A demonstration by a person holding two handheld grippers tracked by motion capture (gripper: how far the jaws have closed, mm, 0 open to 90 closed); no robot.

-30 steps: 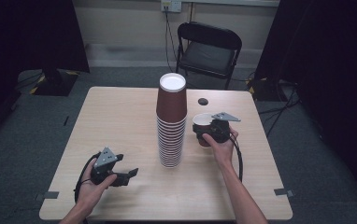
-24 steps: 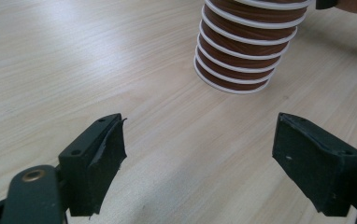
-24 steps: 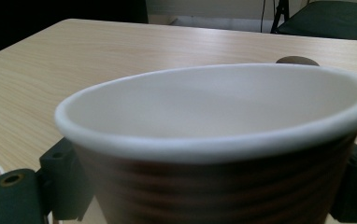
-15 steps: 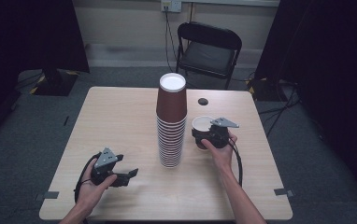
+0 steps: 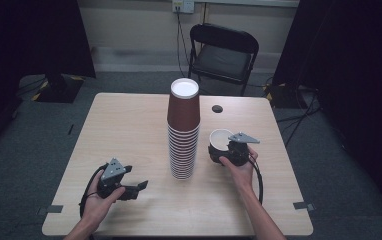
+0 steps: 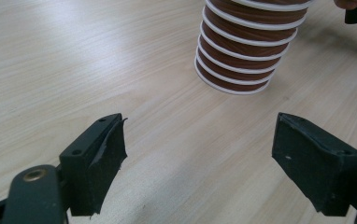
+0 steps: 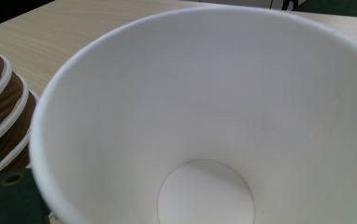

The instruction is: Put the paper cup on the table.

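Your right gripper (image 5: 218, 152) is holding a single paper cup (image 5: 220, 140) just to the right of the tall stack of cups (image 5: 183, 131). The jaws are standing far apart, spread by the cup's body, and closed on it. In the right gripper view the cup (image 7: 214, 121) is sitting between the jaws with its white inside and round bottom facing the camera, mouth tilted up and toward the stack (image 7: 1, 116). The held cup is sitting close to the stack, and whether the two are touching cannot be told.

Your left gripper (image 5: 135, 187) is resting near the front left of the table (image 5: 129, 120), well apart from the stack. Its jaws are standing wide with nothing between them; the left gripper view is showing bare table (image 6: 74, 60) in the gap, with the foot of the stack (image 6: 242, 56) farther ahead, standing mouth down.

The stack is standing upright at mid-table.
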